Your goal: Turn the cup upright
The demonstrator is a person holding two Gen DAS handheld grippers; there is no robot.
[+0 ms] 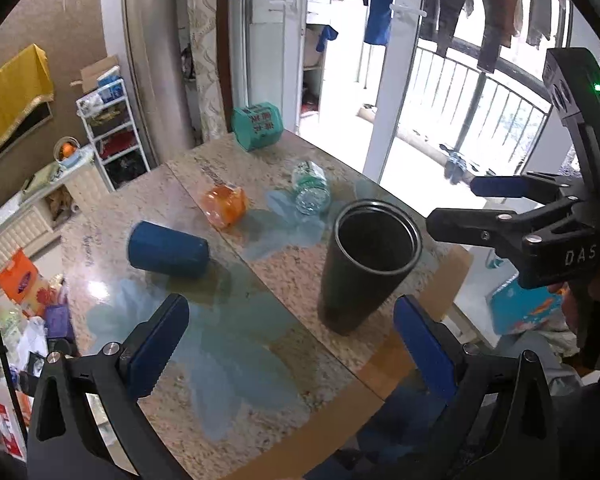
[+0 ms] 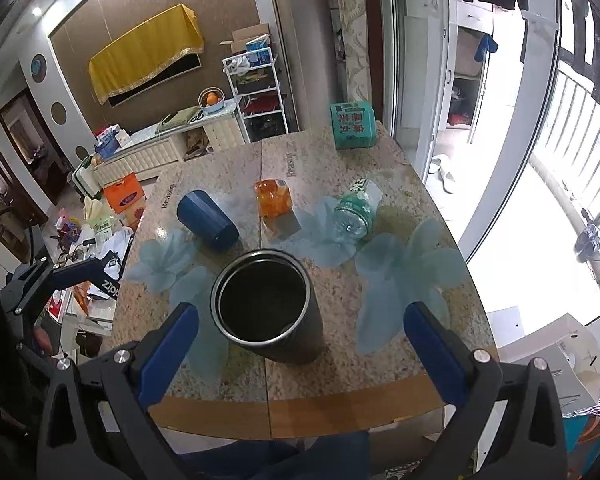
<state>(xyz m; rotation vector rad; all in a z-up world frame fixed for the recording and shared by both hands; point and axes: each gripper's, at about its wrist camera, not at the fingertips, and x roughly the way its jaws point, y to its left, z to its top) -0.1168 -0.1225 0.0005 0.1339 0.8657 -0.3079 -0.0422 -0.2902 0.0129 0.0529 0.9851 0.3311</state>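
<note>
A tall dark metal cup (image 1: 364,268) stands upright on the marble table (image 1: 236,360), mouth up and empty; it also shows in the right wrist view (image 2: 266,308). A blue cup (image 1: 167,249) lies on its side to the left; it also shows in the right wrist view (image 2: 207,220). My left gripper (image 1: 292,344) is open and empty, low over the near table, just short of the dark cup. My right gripper (image 2: 300,344) is open and empty, its fingers apart on either side of the dark cup without touching it. The right gripper also shows in the left wrist view (image 1: 452,204), right of the cup.
An orange plastic cup (image 1: 225,205) and a clear bottle with a green label (image 1: 310,190) lie on their sides further back. A teal box (image 1: 256,126) sits at the far table edge. The table's wooden front edge (image 2: 300,412) is near. A cluttered floor lies left; a balcony door lies right.
</note>
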